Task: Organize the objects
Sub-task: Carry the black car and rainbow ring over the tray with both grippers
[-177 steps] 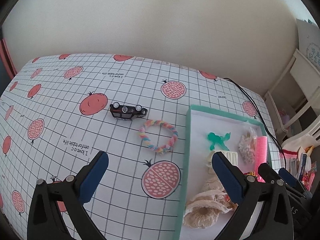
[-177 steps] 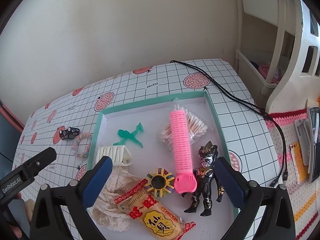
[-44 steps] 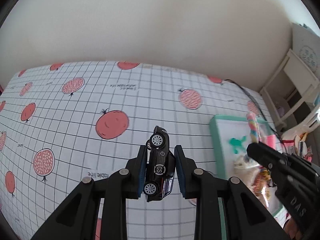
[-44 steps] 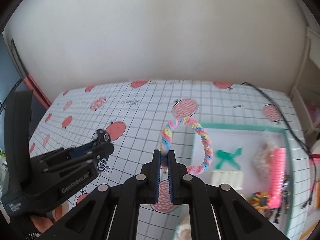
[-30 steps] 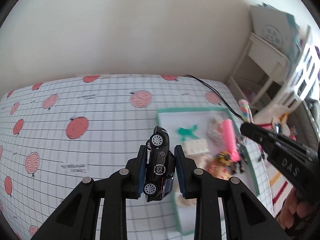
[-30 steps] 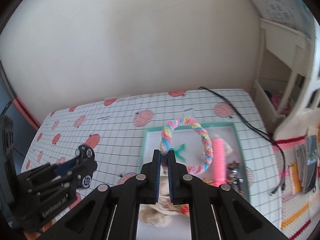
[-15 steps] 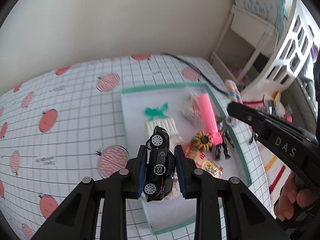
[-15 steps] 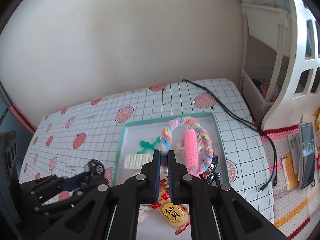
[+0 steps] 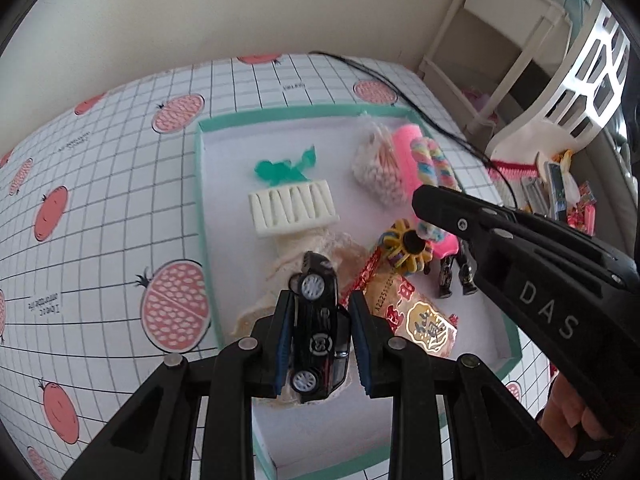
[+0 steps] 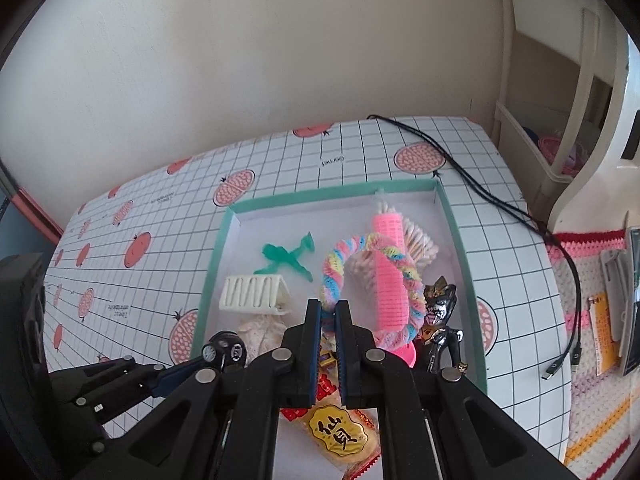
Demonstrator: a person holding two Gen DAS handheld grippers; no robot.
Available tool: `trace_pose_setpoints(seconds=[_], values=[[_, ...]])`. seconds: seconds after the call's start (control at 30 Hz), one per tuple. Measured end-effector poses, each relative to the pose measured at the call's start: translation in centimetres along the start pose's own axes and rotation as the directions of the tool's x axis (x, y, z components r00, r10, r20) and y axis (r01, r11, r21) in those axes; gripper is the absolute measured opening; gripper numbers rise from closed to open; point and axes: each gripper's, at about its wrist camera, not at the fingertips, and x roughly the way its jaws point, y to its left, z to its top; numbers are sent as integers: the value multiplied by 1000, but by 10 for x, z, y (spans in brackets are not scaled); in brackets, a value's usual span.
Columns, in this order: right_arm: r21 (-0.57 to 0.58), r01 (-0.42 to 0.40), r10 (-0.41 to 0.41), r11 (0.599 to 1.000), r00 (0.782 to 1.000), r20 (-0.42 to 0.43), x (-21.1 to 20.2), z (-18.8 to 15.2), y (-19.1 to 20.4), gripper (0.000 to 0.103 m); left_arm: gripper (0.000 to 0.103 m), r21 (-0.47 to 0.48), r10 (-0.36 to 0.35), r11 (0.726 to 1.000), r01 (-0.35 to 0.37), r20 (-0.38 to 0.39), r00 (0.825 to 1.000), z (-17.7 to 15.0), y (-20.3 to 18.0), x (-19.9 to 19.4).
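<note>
- L gripper: blue-padded fingers clamped on small black toy car, nose up, held above near-left part of shallow teal-rimmed white tray, over cream crochet lace piece.
- In tray, L to R: green plastic figure, white ribbed comb-like block, w/ red-yellow snack packet nearer the camera, yellow-black cog-shaped spinner, bag of cotton swabs, pink hair roller, black-gold action figure.
- R gripper: fingers pinched tight on pastel rainbow braided yarn ring; ring hangs over roller, mid-tray.
- Tray sits on white grid tablecloth w/ pomegranate print; black cable runs past far-R side.
</note>
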Motion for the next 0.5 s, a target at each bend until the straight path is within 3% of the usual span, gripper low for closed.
trace_pose_setpoints(seconds=[0.37, 0.5], values=[[-5, -8, 8, 1000, 1000, -20, 12, -3, -1, 11, 30, -2, 2, 1000, -2, -20, 1000, 0, -3, 12], [-9, -14, 14, 1000, 1000, -14, 13, -4, -2, 12, 44, -10, -14, 1000, 14, -17, 1000, 1, -1, 13]])
